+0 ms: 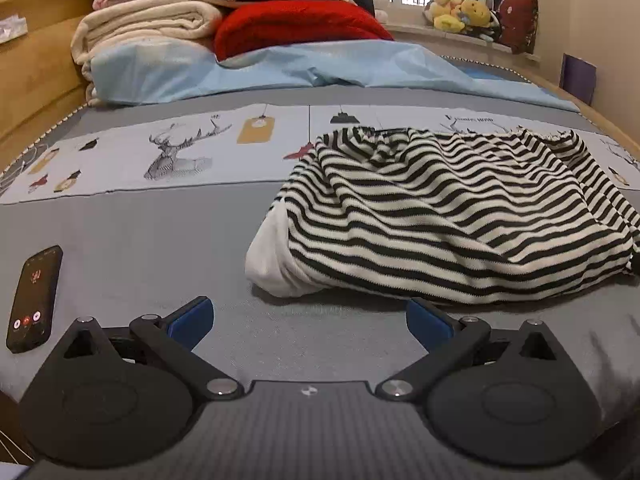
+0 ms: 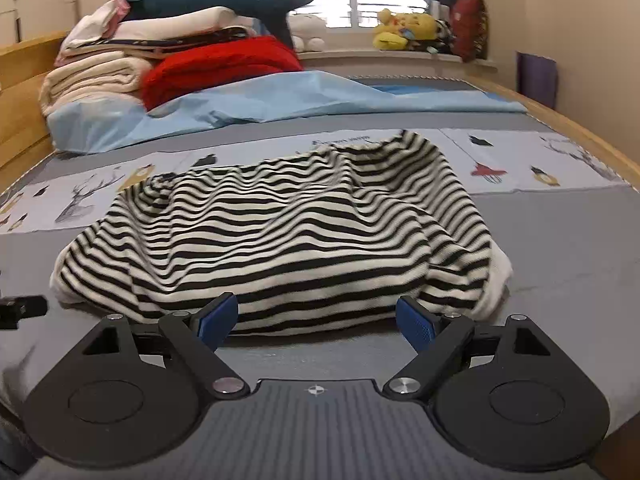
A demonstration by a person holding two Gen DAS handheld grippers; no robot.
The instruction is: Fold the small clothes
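Observation:
A black-and-white striped garment (image 1: 440, 208) lies crumpled on the grey bed cover (image 1: 160, 248), with a white inner layer showing at its near left end. In the left wrist view it sits ahead and to the right of my left gripper (image 1: 308, 320), which is open and empty, a little short of the cloth. In the right wrist view the garment (image 2: 280, 240) lies straight ahead. My right gripper (image 2: 316, 320) is open and empty, its blue pads (image 2: 416, 324) right at the garment's near edge.
A black phone (image 1: 34, 300) lies on the cover, left of the left gripper. A stack of folded blankets (image 1: 160, 20) and a red one (image 1: 296, 28) sit at the bed's far end on a light blue sheet (image 1: 280, 68). A wooden bed frame (image 1: 32, 72) borders the left side.

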